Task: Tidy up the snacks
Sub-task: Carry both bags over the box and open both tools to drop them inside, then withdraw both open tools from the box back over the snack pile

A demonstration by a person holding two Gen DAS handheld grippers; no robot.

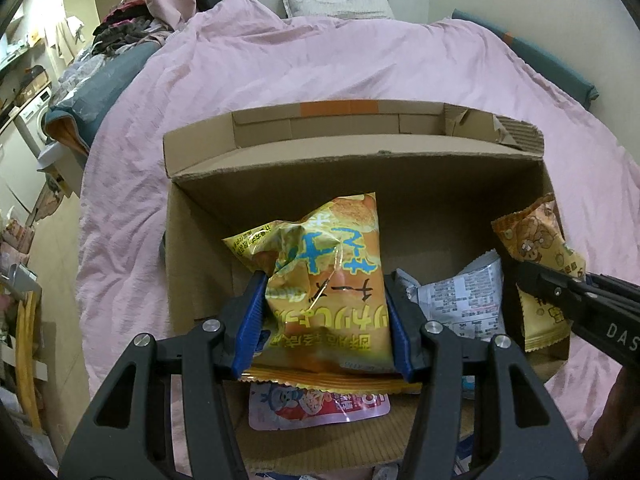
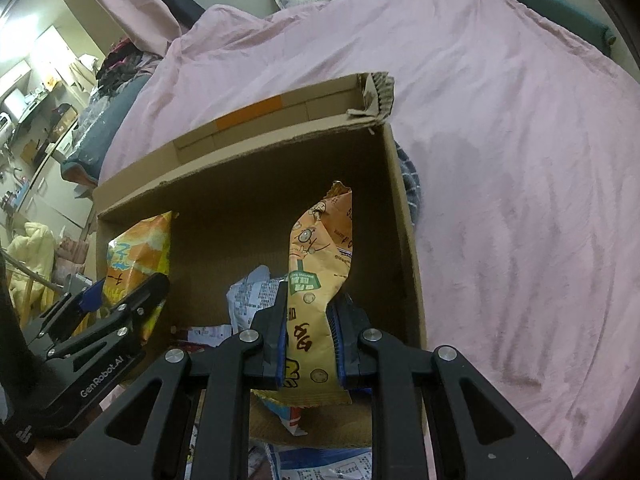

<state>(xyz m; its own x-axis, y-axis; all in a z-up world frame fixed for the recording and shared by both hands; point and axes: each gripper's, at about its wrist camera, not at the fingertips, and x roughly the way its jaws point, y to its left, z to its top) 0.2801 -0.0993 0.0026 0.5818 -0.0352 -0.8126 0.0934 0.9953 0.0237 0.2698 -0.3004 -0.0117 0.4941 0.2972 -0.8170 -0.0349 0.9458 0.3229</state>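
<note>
1. Left wrist view: a pink quilt (image 1: 320, 64) covered a bed, with a grey pillow (image 1: 336, 4) at the far wall and cluttered shelves at the left. An open cardboard box (image 1: 360, 160) sat on the quilt.
2. The left gripper (image 1: 326, 312) clamped a yellow snack bag (image 1: 320, 280) between its blue pads (image 1: 253, 320), holding it upright over the box interior. A silver printed packet (image 1: 464, 300) lay on the box floor, and a pink packet (image 1: 316, 406) showed beneath the gripper.
3. The right gripper (image 1: 524, 276) reached in from the right, pinching an orange bear-print packet (image 1: 532, 240).
4. Right wrist view: the same quilt (image 2: 500, 160) spread to the right of the box (image 2: 404, 220).
5. The right gripper (image 2: 310, 328) was closed tight on the orange bear-print packet (image 2: 320, 248), upright inside the box near its right wall. The left gripper (image 2: 116, 304) with its yellow bag (image 2: 136, 252) stood at the left.
</note>
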